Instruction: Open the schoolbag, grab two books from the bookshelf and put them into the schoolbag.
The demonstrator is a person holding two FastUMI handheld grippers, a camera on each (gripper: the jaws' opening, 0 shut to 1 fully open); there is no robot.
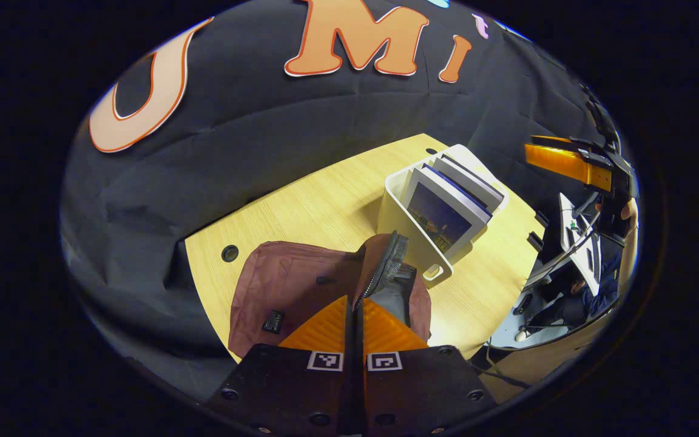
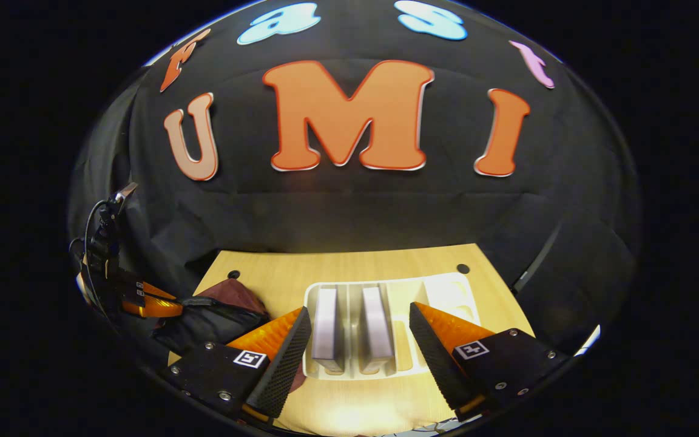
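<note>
The left gripper (image 1: 355, 303) is pinched together on the raised flap edge of the maroon schoolbag (image 1: 292, 285); a small dark tag on the bag is too tiny to read. The right gripper (image 2: 358, 340) hangs with fingers wide apart above two upright books (image 2: 352, 328) in the white bookshelf (image 2: 446, 291) between them, covers unreadable.

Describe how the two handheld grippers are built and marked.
Left gripper and right gripper match: black bodies with round screws, wedge-shaped ribbed jaws with textured inner faces, a square black-and-white marker at each jaw's base. The right gripper view shows dark cables looping behind the left one.
</note>
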